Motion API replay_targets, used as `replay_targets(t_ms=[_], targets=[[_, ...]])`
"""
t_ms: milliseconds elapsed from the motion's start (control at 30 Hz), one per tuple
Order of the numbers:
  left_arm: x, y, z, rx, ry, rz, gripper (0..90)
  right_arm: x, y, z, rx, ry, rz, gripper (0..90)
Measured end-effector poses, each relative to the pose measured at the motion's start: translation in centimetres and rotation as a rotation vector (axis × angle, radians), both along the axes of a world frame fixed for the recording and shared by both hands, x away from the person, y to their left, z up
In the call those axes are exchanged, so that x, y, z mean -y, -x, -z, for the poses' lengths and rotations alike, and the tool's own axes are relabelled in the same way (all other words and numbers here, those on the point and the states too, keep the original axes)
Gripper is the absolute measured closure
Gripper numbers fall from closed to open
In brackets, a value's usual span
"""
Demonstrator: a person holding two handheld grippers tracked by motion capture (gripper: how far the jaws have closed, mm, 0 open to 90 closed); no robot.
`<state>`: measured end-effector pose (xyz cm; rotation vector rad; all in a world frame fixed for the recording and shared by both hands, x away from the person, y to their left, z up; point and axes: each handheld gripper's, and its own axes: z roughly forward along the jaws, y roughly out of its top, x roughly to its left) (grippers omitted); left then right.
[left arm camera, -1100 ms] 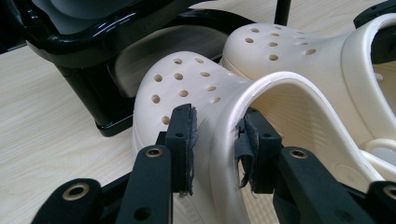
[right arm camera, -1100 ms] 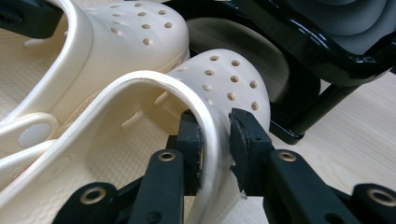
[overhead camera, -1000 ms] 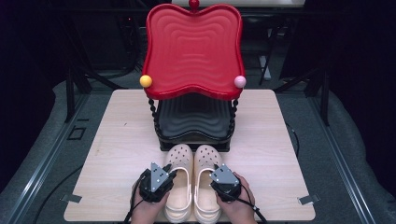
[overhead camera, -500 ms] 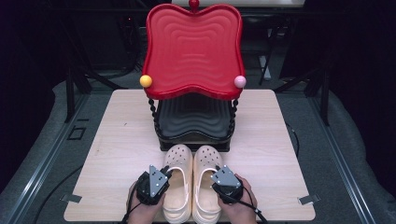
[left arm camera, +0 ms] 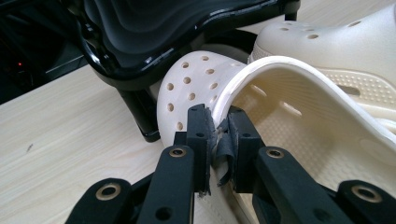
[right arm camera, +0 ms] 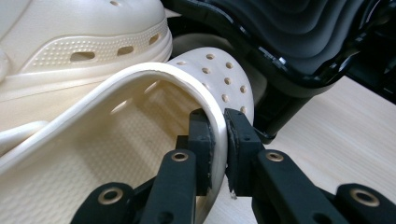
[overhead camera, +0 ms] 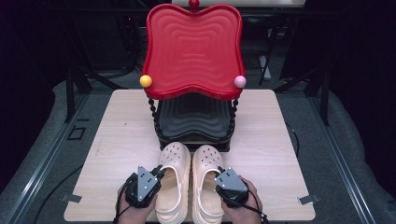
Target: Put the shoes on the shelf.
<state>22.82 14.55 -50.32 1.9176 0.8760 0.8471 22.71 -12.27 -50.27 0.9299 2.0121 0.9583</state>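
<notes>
Two cream perforated clogs lie side by side on the wooden table, toes toward the black stand. My left gripper is shut on the outer side wall of the left clog. My right gripper is shut on the outer side wall of the right clog. Both pairs of jaws have just been closing, each with a clog's rim pinched between the pads. In each gripper view the other clog lies just beyond.
A two-tier stand sits at the table's middle back: a glossy black tray low, a red wavy tray above on twisted posts. Its black base is close in front of the clogs' toes. Bare table lies left and right.
Both grippers have drawn slightly outward and toward the near edge, and their jaws have closed on the clogs' side walls. The clogs look slightly raised.
</notes>
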Motion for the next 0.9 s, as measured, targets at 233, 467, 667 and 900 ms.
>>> replay_targets(t_ms=[233,467,667,900], targets=[[0.0,0.6,-1.4,0.015,0.008,0.005,82.0,0.7,0.2,-2.0,0.034,-0.040,0.012,82.1],[0.4,0.4,-2.8,0.039,0.027,0.006,82.1,0.7,0.1,-3.6,0.049,-0.052,0.009,82.1],[0.5,0.0,-3.8,0.057,0.026,0.008,82.3,0.5,-0.2,-4.5,0.063,-0.053,0.011,82.1],[0.4,0.6,-4.9,0.084,0.046,-0.002,82.3,0.4,-0.1,-5.9,0.063,-0.099,0.009,82.0]])
